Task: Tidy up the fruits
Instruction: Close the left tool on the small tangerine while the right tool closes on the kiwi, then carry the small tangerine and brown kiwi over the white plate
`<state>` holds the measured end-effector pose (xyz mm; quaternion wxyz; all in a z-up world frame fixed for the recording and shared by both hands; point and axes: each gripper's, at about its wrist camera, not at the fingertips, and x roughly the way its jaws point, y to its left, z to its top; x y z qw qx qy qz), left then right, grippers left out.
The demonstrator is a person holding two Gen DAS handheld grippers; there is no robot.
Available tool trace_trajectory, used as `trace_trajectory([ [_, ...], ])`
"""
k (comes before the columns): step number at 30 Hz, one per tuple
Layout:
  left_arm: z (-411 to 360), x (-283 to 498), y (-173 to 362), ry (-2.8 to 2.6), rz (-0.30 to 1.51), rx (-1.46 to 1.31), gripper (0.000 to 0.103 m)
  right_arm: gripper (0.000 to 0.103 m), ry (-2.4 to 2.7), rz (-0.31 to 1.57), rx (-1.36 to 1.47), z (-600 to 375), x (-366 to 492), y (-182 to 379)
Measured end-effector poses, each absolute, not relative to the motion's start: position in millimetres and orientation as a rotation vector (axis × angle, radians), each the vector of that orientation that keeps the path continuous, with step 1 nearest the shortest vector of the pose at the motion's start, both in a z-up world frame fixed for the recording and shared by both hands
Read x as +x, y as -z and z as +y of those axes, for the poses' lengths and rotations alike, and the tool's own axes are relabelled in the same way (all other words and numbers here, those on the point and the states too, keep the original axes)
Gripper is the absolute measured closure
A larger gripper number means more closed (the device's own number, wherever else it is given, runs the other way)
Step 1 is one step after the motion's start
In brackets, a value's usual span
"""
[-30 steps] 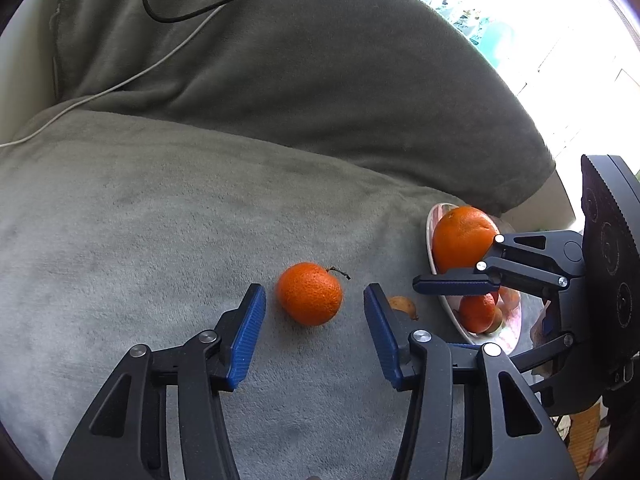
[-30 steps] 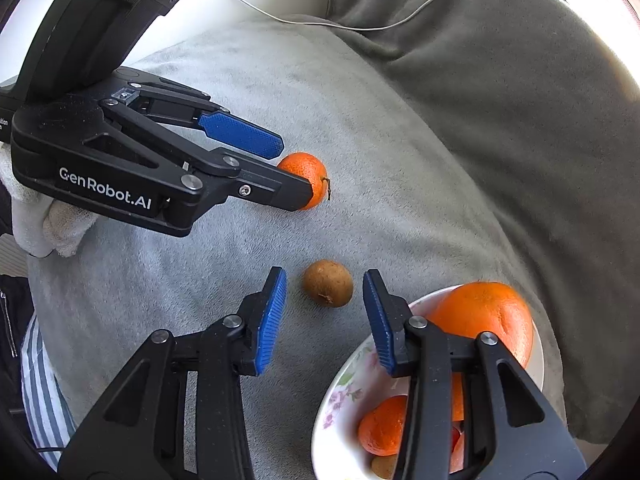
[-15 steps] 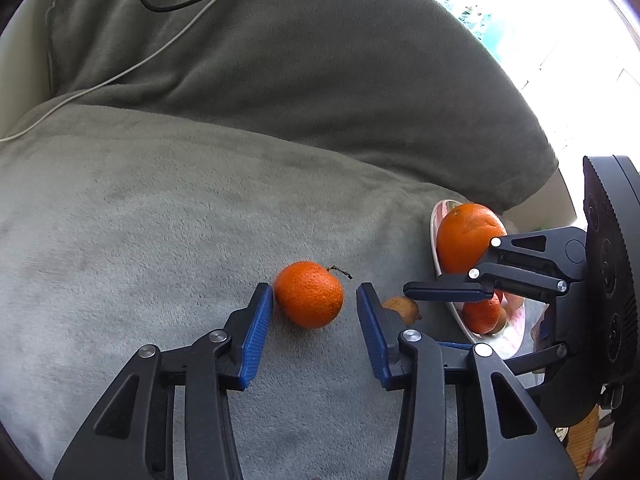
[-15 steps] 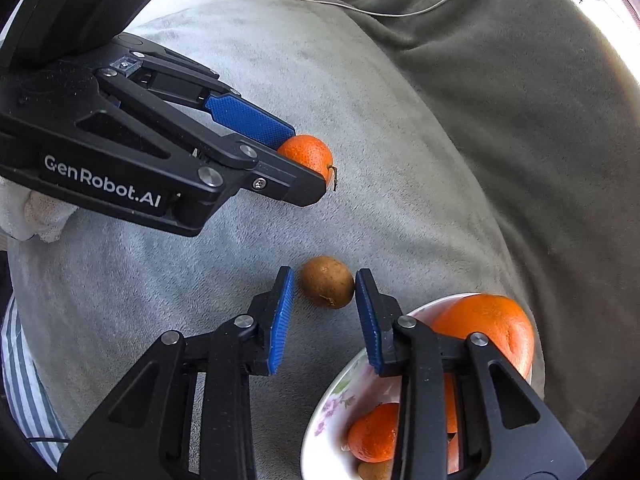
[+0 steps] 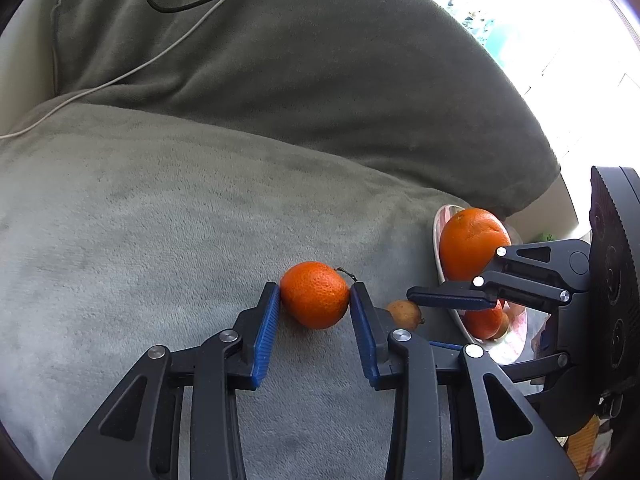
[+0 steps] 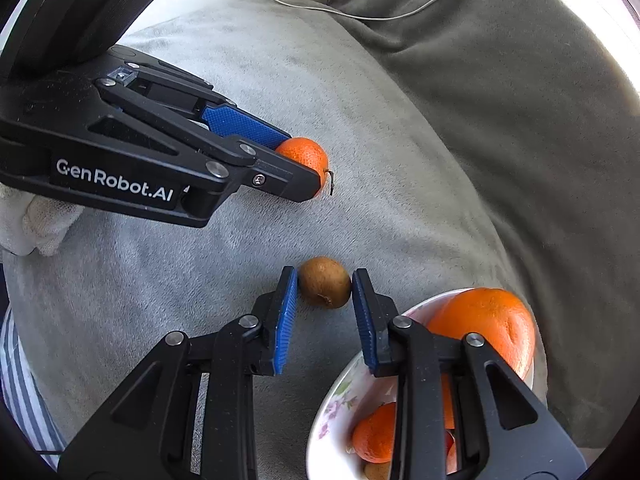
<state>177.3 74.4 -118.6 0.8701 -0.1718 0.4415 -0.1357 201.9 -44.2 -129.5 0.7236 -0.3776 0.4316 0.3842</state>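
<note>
Task partly complete. A floral bowl [image 6: 340, 392] at 5 o'clock in my right wrist view already carries a large orange [image 6: 486, 324] on its far side and at least one smaller orange fruit [image 6: 374, 434] lower in it, with a brownish fruit just visible at the bottom edge; these I judge to be sorted. Two fruits lie outside the bowl on the grey cushion [image 5: 140, 240]. My left gripper [image 5: 314, 300] brackets the mandarin [image 5: 315, 294] at the centre of the left wrist view: both blue pads meet its sides, so I read it as closed on the fruit, which rests on the cushion, not yet lifted. My right gripper [image 6: 325, 292] straddles the small brown fruit [image 6: 325, 288], which lies just beside the bowl rim, at 11 o'clock from it; the right pad appears to touch the fruit, while a thin gap seems to separate the left pad from it, so I cannot tell whether the grip is made. In the left wrist view the brown fruit sits at 3 o'clock from the mandarin, between it and the bowl. A black cable [image 5: 192, 4] and a white cable [image 5: 132, 70] cross the darker back cushion [image 5: 320, 80] at 11 o'clock, well apart from the work. Remaining, in my judgement: lift both fruits and set them in the bowl, where space is limited beside the large orange.
</note>
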Motion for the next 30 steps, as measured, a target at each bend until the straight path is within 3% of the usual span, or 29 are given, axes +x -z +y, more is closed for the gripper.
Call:
trace_trajectory([
  [30,90.9,138.4,84.6,0.311,0.825,-0.380,0.069,0.074,-0.767,0.836,-0.474,-118.5,176.1,58.9],
])
